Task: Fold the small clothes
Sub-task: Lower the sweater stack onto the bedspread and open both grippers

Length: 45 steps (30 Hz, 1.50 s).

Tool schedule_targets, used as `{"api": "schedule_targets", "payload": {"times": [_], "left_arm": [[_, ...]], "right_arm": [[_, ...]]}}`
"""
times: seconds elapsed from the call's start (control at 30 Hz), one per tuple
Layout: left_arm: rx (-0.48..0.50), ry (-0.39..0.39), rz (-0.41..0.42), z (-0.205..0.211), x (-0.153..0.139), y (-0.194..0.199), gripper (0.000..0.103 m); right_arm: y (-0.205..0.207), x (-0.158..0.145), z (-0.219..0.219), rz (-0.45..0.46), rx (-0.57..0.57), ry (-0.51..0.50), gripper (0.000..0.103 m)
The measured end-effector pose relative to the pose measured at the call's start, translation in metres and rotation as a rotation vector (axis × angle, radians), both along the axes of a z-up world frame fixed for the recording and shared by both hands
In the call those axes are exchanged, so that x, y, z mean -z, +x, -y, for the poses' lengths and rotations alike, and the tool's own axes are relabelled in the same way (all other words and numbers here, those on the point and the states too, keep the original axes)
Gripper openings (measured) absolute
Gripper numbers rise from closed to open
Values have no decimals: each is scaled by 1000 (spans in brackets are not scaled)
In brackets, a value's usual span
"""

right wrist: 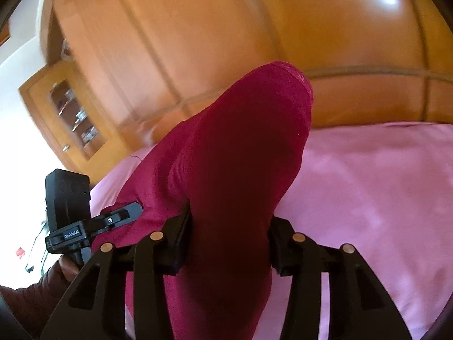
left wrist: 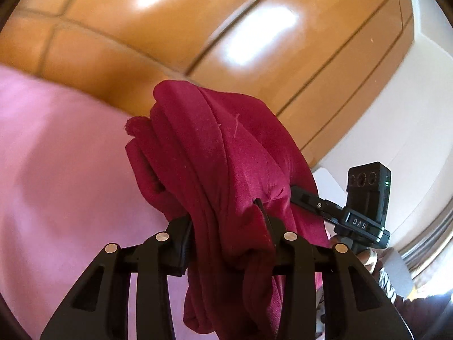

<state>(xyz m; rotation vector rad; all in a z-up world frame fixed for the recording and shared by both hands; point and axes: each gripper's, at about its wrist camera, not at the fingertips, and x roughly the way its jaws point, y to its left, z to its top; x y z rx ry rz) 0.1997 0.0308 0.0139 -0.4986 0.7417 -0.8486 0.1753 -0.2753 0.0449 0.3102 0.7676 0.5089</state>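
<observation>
Item: crimson garment [left wrist: 226, 153], bunched, raised above the pink bed sheet [left wrist: 65, 153].

Left claw [left wrist: 229, 243]: jaws partly closed, clamping a thick fold of the garment; cloth drapes over and hangs below the fingers. Angled slightly downward.

Right claw [right wrist: 229, 243]: jaws partly closed on another fold of the same garment [right wrist: 243, 153], tilted downward over the sheet [right wrist: 368, 187].

Each claw shows in the other's view, close alongside. Background: wooden cabinet doors [left wrist: 175, 28].
</observation>
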Motion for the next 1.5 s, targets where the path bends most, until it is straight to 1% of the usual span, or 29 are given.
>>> {"api": "schedule_targets", "payload": {"times": [0.07,0.13,0.17,0.2,0.23,0.27,0.3,0.37,0.4,0.47,0.5,0.53,0.57,0.67,0.7,0.77,0.8,0.83,0.9,0.97,1.0,1.07,1.17,1.27,1.3,1.33,1.4,1.47,1.5], "left_arm": [[12,33,-7,27,2,19,38],[20,109,-38,58,16,36,38],[13,162,-57,71,26,43,38],[11,237,-85,87,42,51,38],[14,303,-130,99,61,57,38],[19,343,-166,105,76,60,45],[19,358,-187,110,92,60,52],[-3,325,-170,106,97,53,52],[-3,329,-164,105,96,51,52],[-2,361,-147,109,90,49,54],[-17,390,-138,110,85,46,60],[-38,414,-130,111,78,45,64],[-67,437,-121,110,73,41,72],[-165,443,-57,90,52,32,74],[-202,433,-21,84,42,23,74],[-239,427,36,79,30,14,74],[-248,440,70,80,26,7,74],[-246,457,82,81,25,3,74],[-222,505,49,88,35,3,74],[-220,567,-6,97,54,13,74],[-212,591,-48,99,68,19,74],[-220,571,-93,94,80,28,79],[-233,569,-95,90,79,23,80],[-247,571,-85,88,70,20,80],[-257,569,-81,86,66,15,80],[-268,570,-75,86,63,14,80],[-293,581,-45,85,53,-1,85],[-310,582,-25,79,45,-14,89],[-315,572,-19,76,42,-21,90]], "right_arm": [[12,12,19,-14,58,-32,47],[23,33,28,-47,101,-92,51],[30,54,32,-94,125,-129,52],[35,71,33,-135,137,-158,54],[39,92,34,-180,151,-194,61],[40,116,35,-213,167,-211,65],[38,127,40,-222,177,-182,72],[34,142,54,-246,203,-47,78],[32,144,56,-249,208,-19,80],[31,140,51,-243,220,-49,85],[30,137,49,-243,235,-84,93],[28,133,49,-239,243,-99,95],[25,125,48,-227,251,-110,95],[5,101,46,-146,304,-177,95],[0,92,45,-121,313,-188,92],[-12,79,43,-71,304,-200,75],[-19,74,38,-51,287,-205,63],[-25,72,36,-43,277,-208,55],[-30,75,22,-45,240,-231,49],[-22,93,8,-89,226,-290,48],[-19,103,3,-108,224,-320,48],[-13,116,-2,-107,244,-362,49],[-10,114,-7,-108,259,-378,51],[-17,108,-7,-109,270,-364,53],[-19,106,-6,-109,276,-359,59],[-22,103,-6,-110,290,-354,69],[-33,99,-3,-113,304,-338,77],[-38,95,-4,-111,319,-336,79],[-41,91,-6,-107,330,-333,84]]}}
